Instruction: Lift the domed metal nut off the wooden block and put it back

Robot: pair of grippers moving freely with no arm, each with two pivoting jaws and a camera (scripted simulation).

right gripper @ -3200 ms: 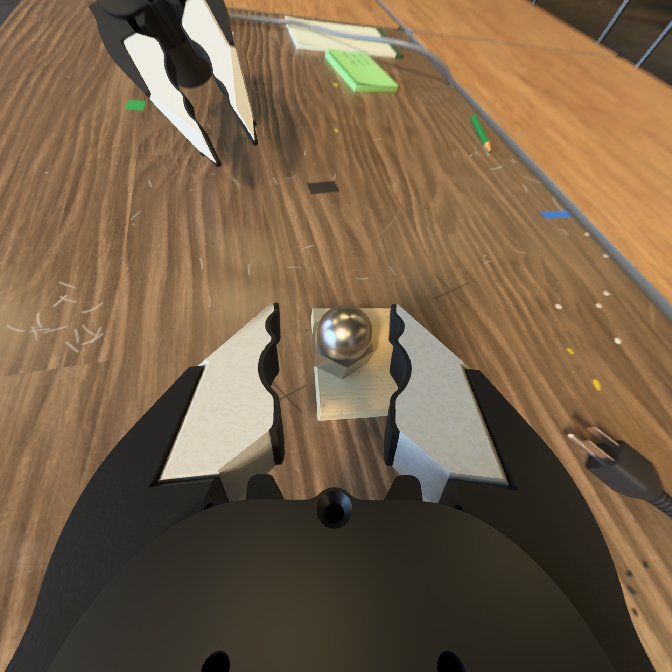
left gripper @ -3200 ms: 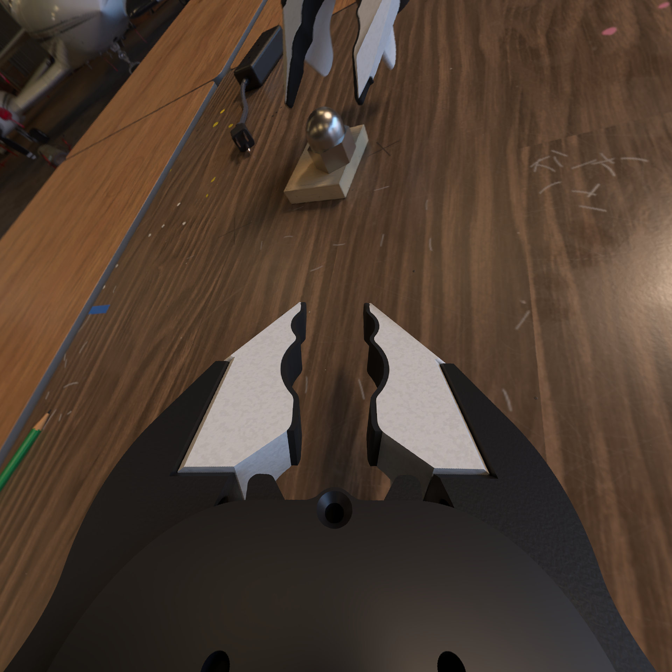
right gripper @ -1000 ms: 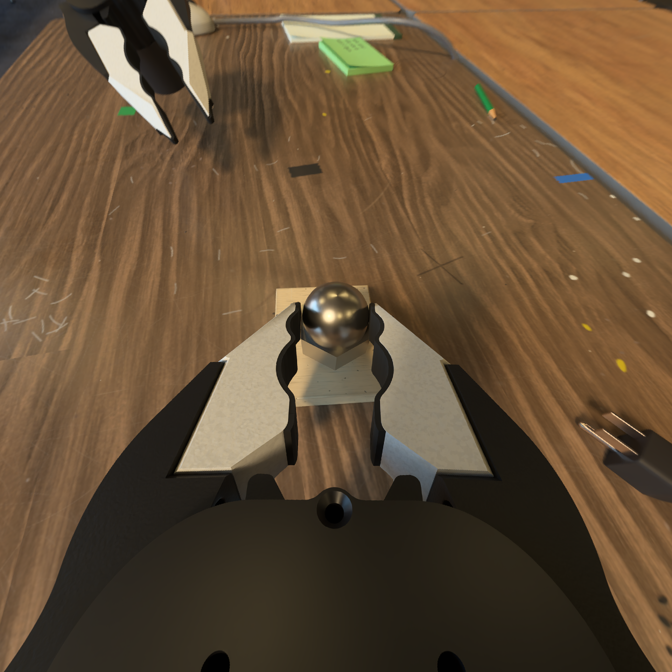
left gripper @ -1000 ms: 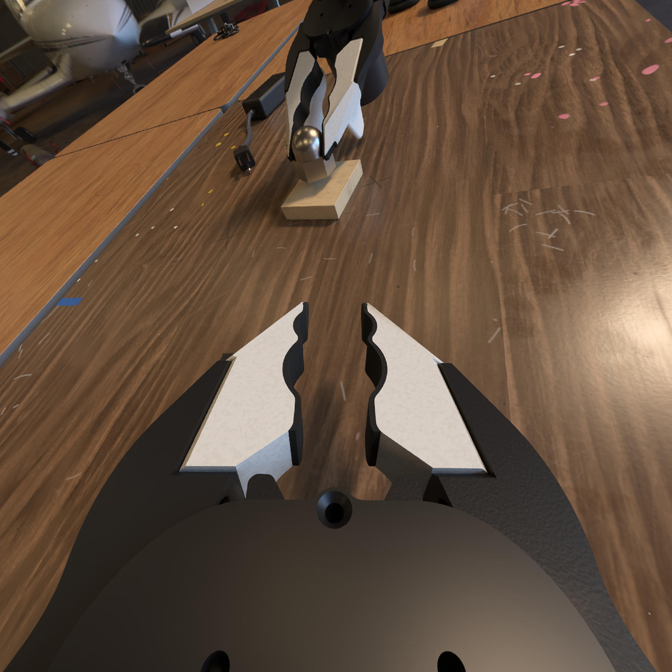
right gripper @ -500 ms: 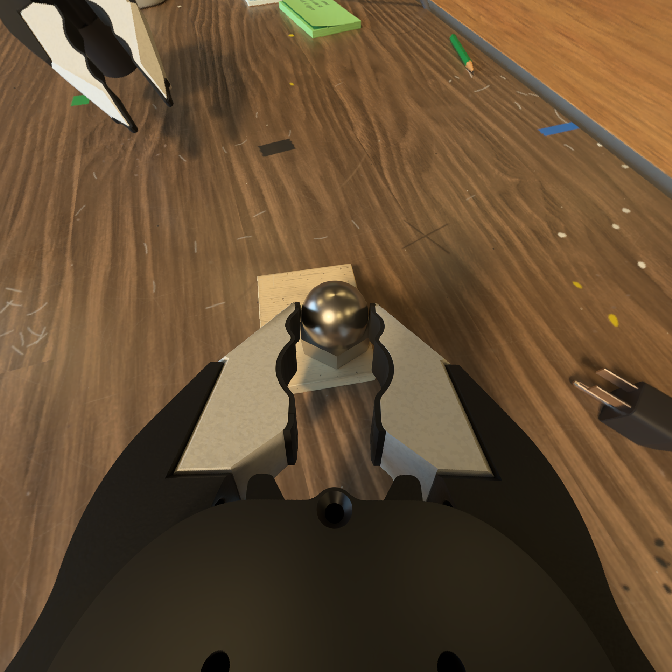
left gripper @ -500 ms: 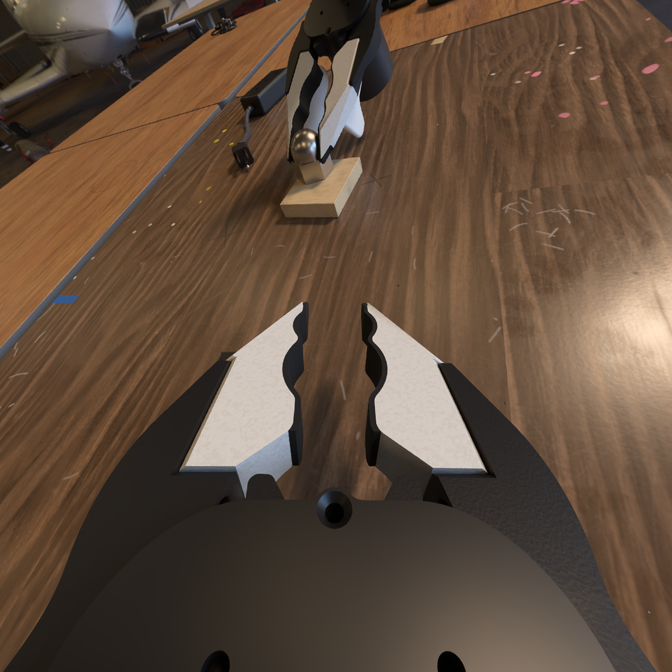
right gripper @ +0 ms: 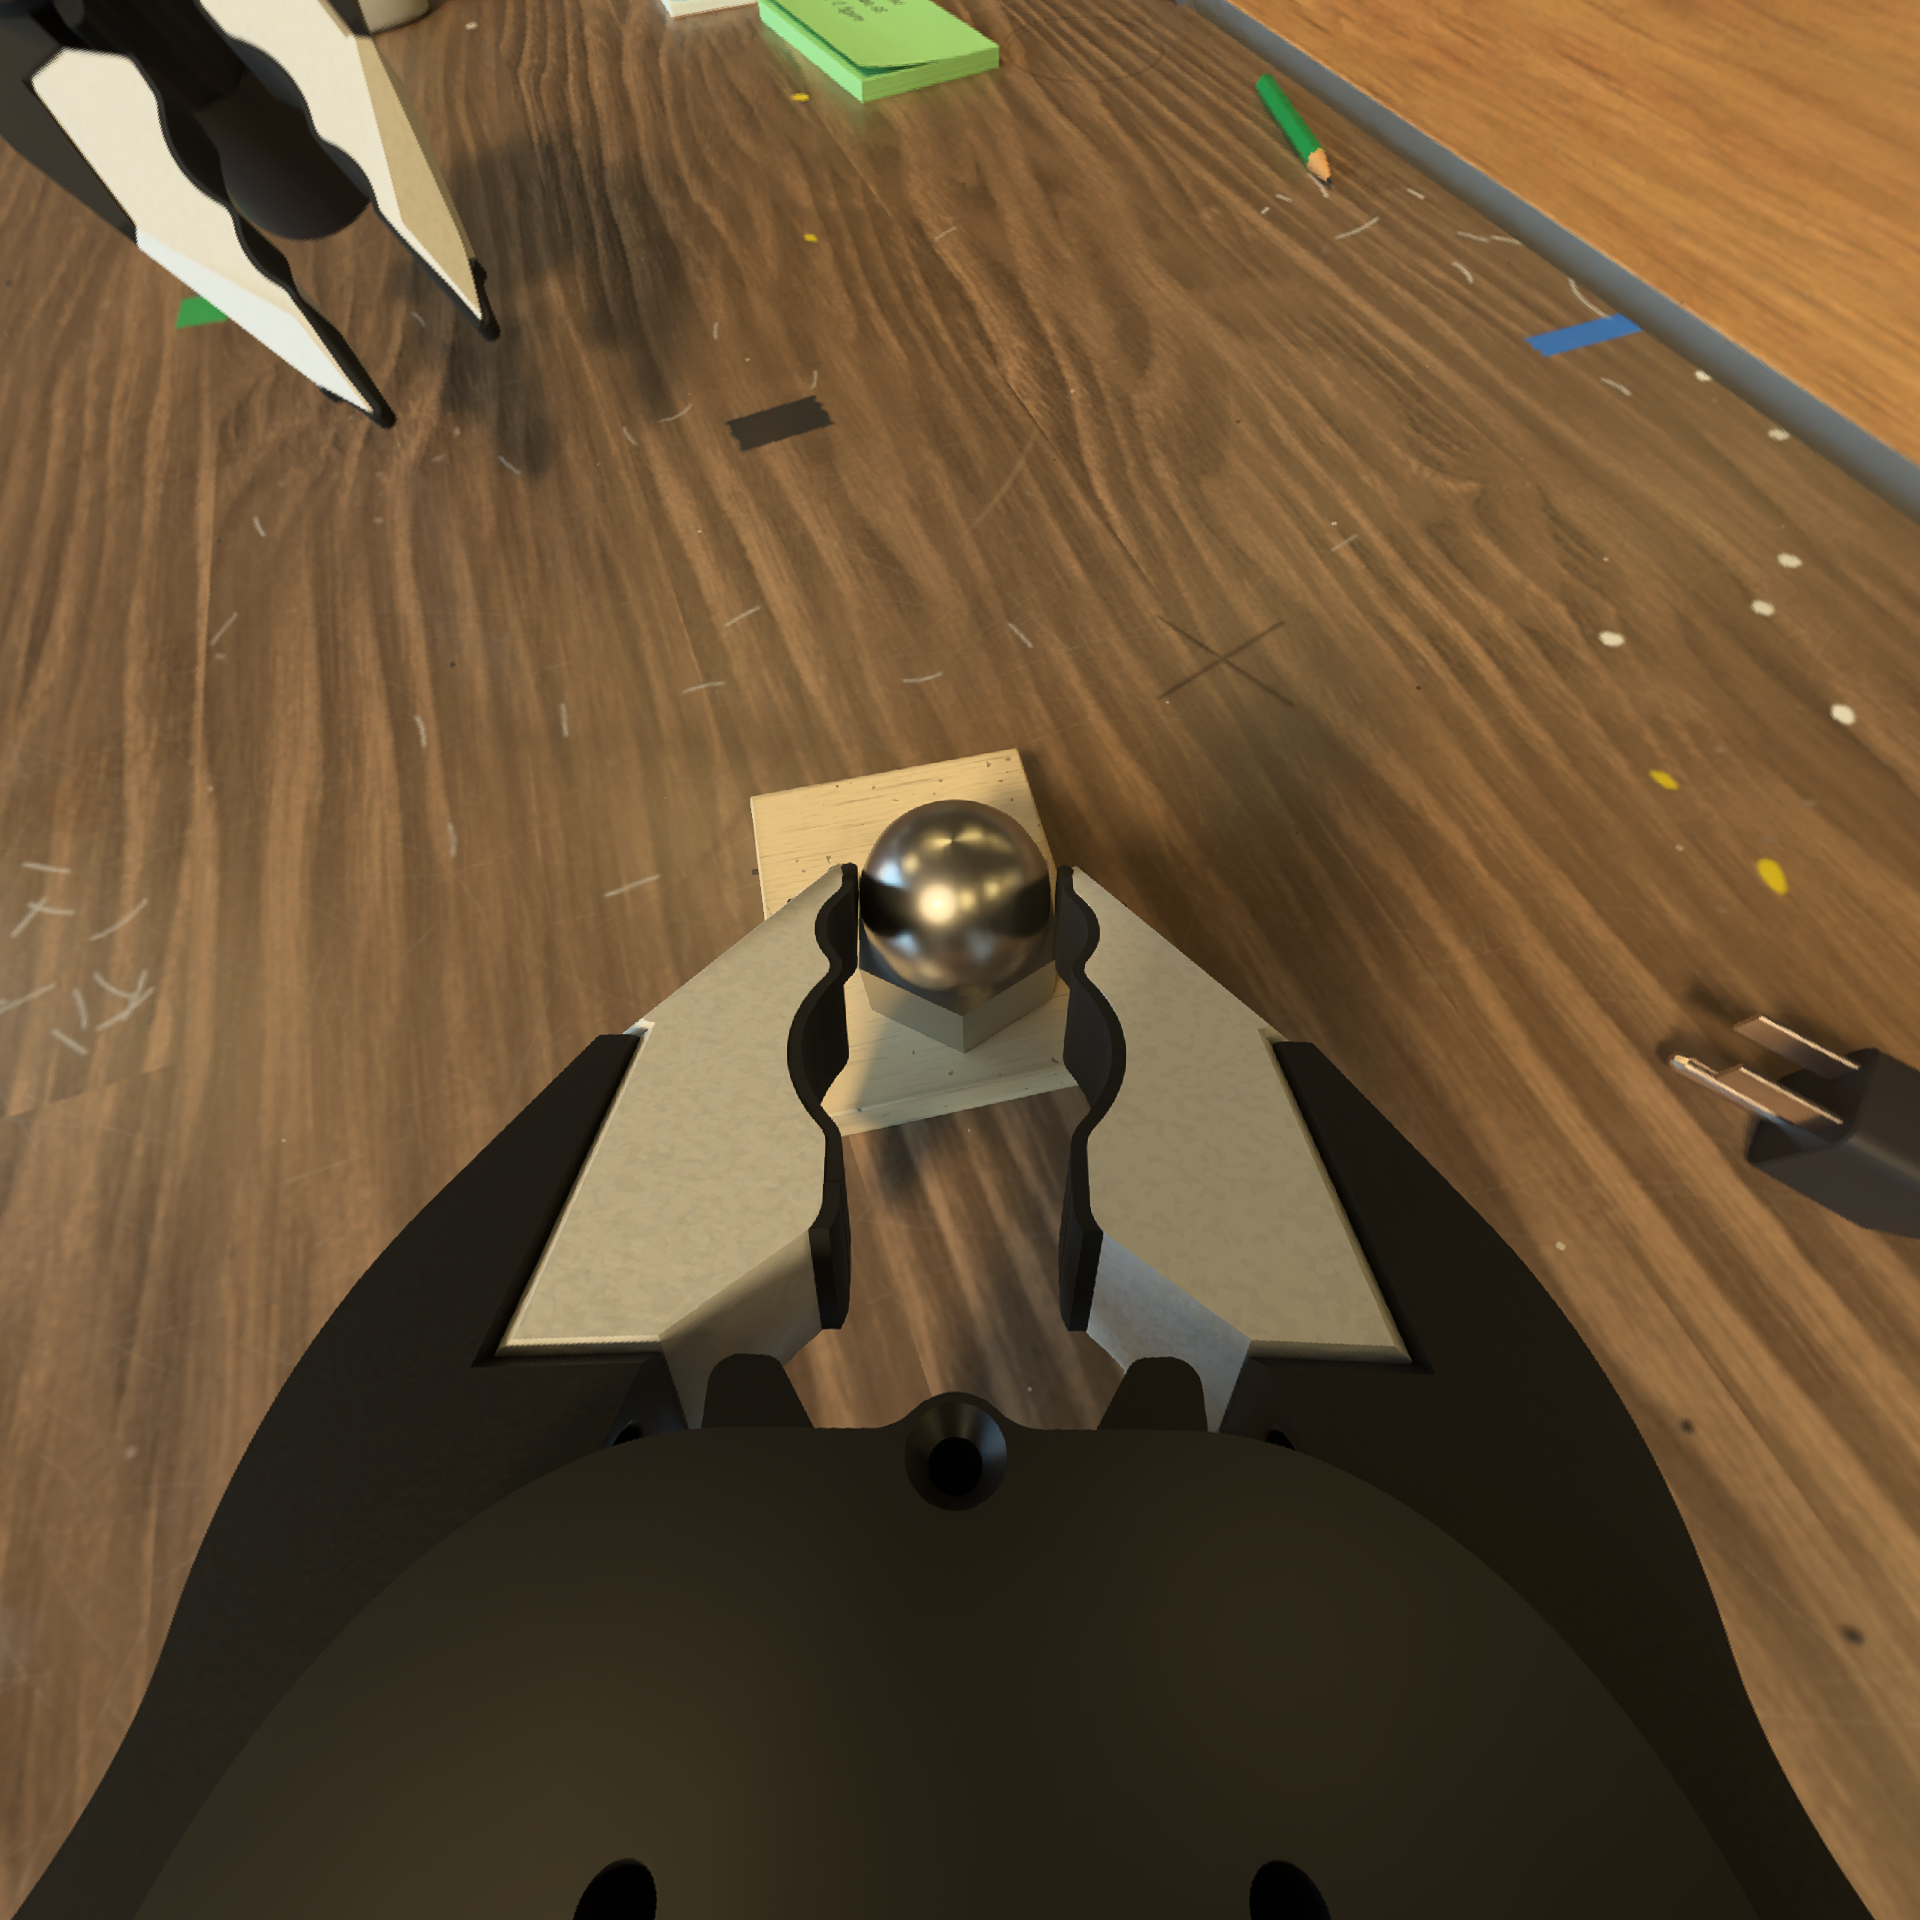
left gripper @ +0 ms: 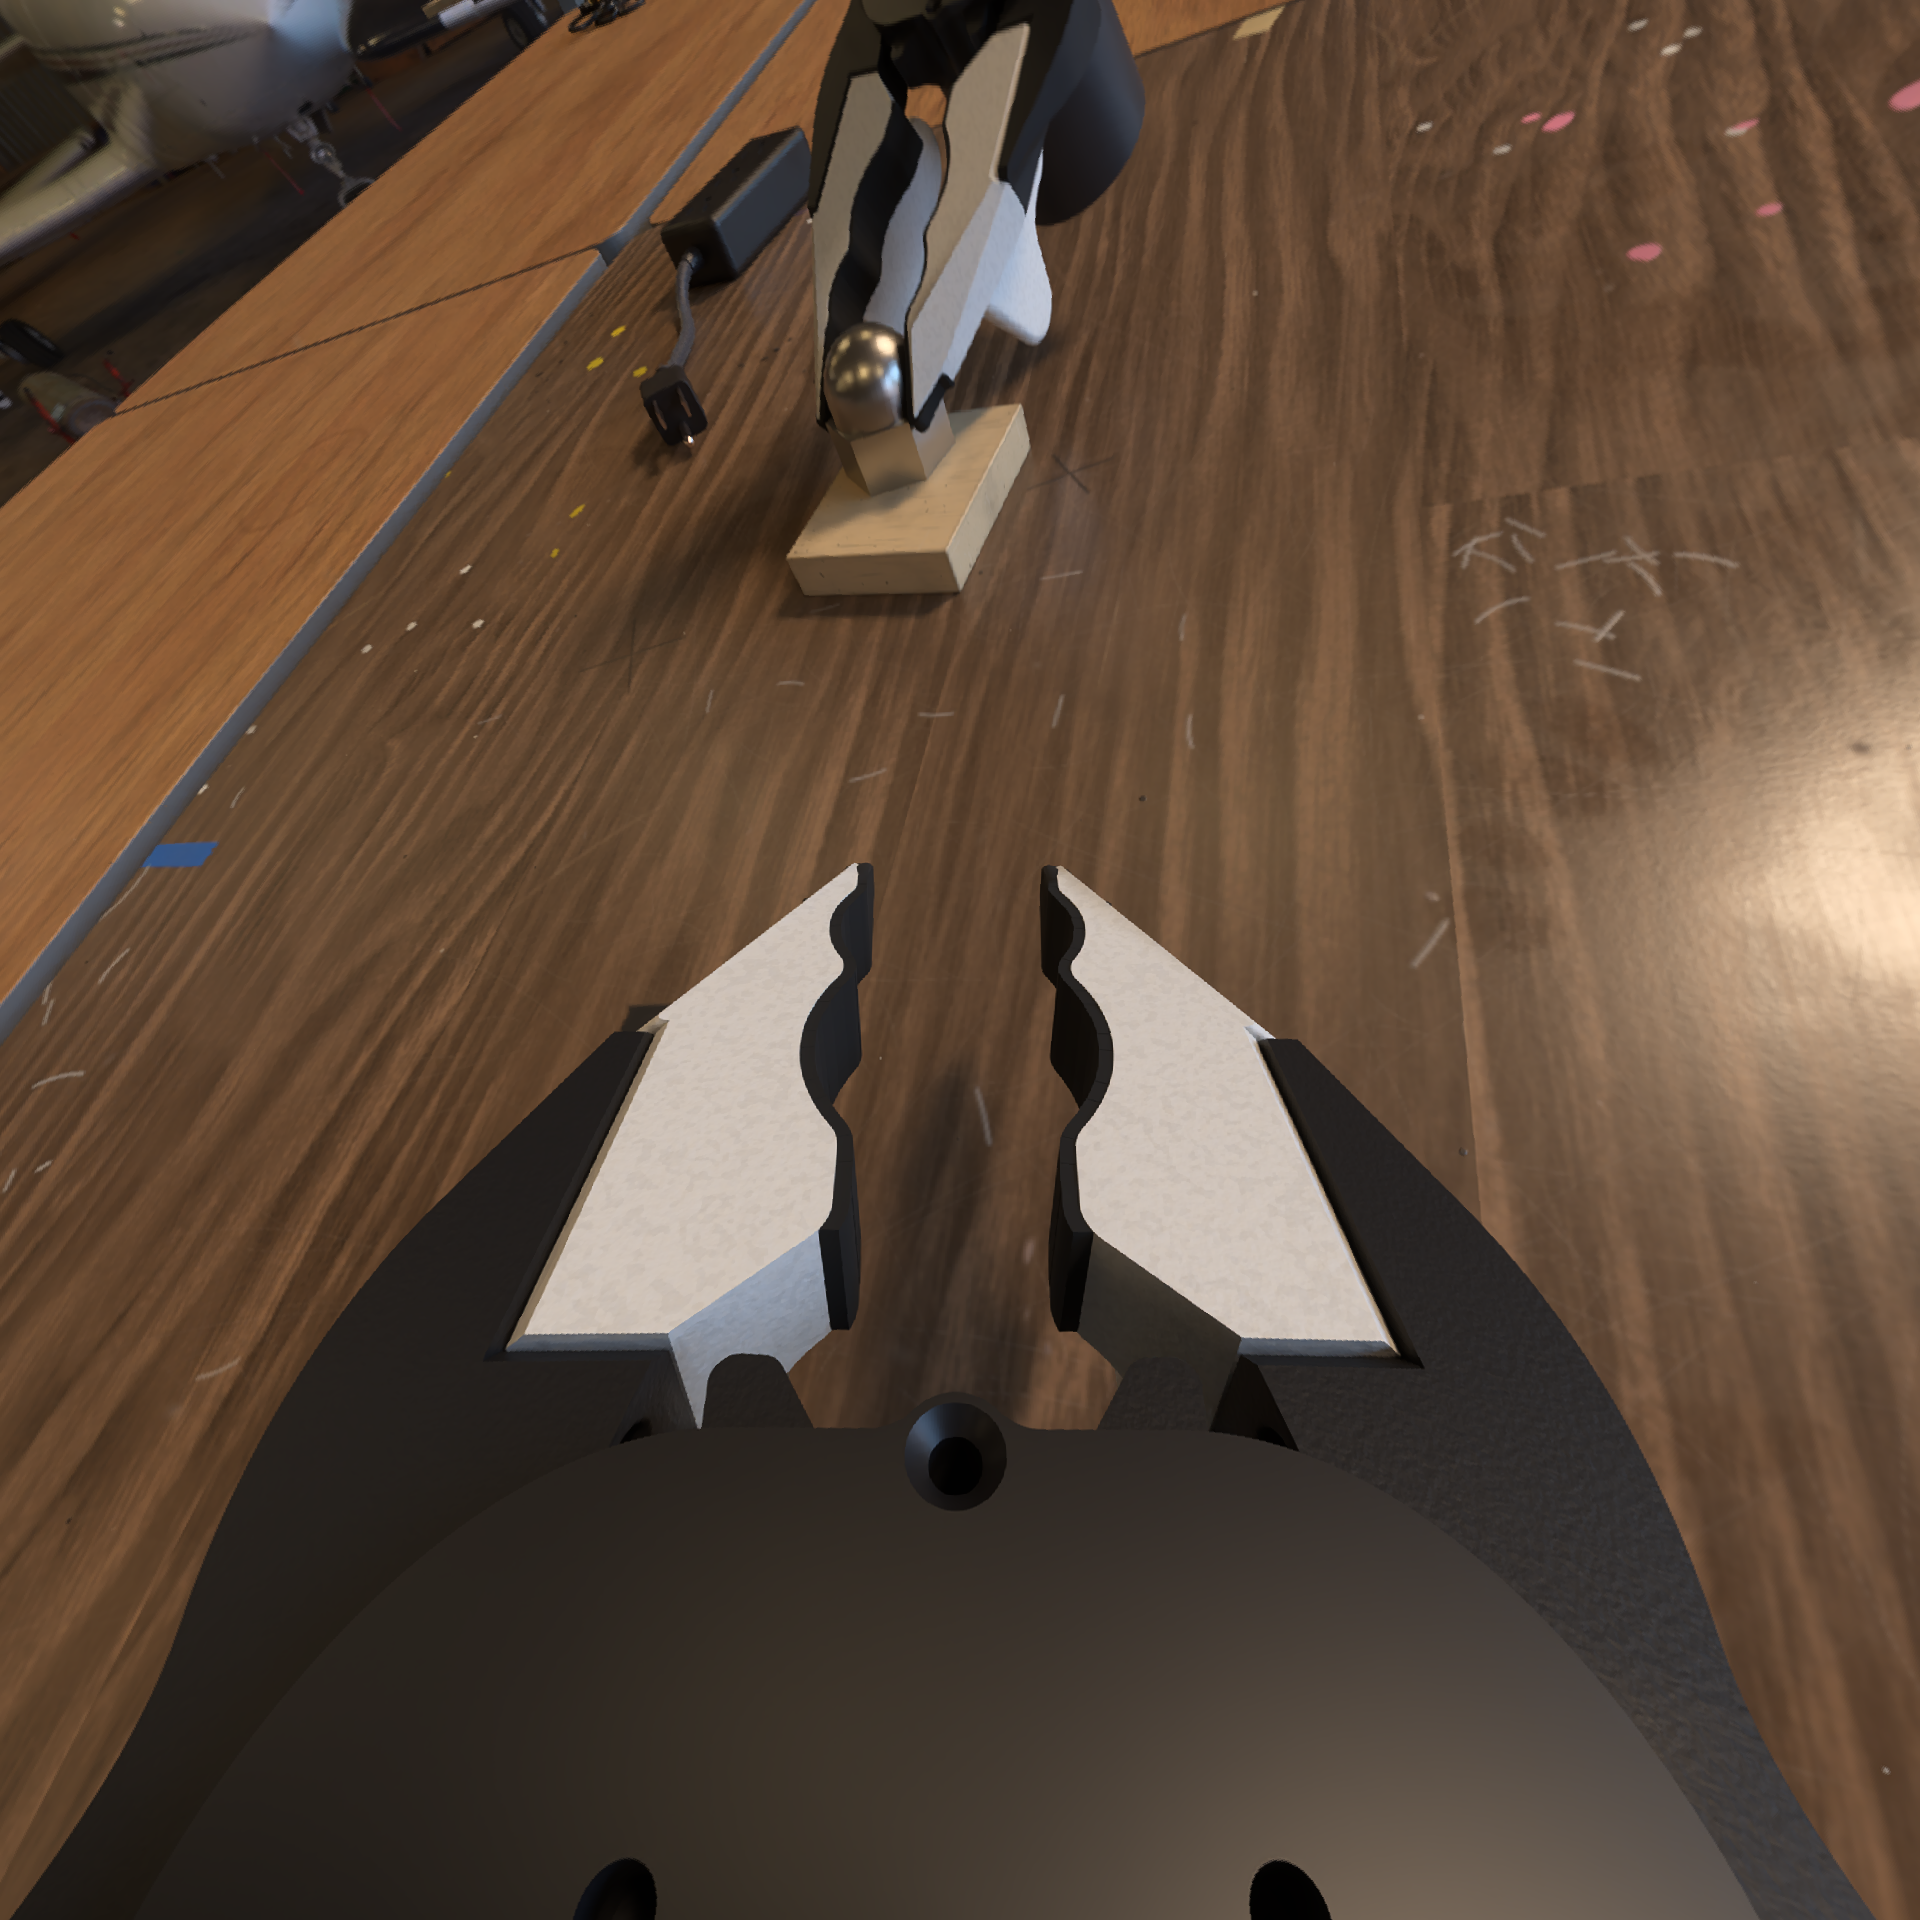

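The domed metal nut (right gripper: 954, 904) has a shiny round cap on a hex base. My right gripper (right gripper: 956, 878) is shut on the dome, a fingertip on each side. The hex base is on or just above the pale wooden block (right gripper: 883, 805); I cannot tell whether they touch. In the left wrist view the right gripper (left gripper: 873, 416) comes down steeply onto the nut (left gripper: 860, 374), with the block (left gripper: 904, 520) below it. My left gripper (left gripper: 956, 883) is open and empty, low over the table, well short of the block. It shows far left in the right wrist view (right gripper: 436, 372).
A black power plug (right gripper: 1808, 1122) lies right of the block, with its adapter (left gripper: 743, 203) farther off. A green note pad (right gripper: 883, 42), a green pencil (right gripper: 1288, 125) and a black tape patch (right gripper: 779, 421) lie beyond. A grey seam (right gripper: 1662, 312) borders a lighter table.
My right gripper, open around the nut 3.2 s ago, has shut on the dome. Over the last second it has shifted slightly with the nut in it. My left gripper has stayed open.
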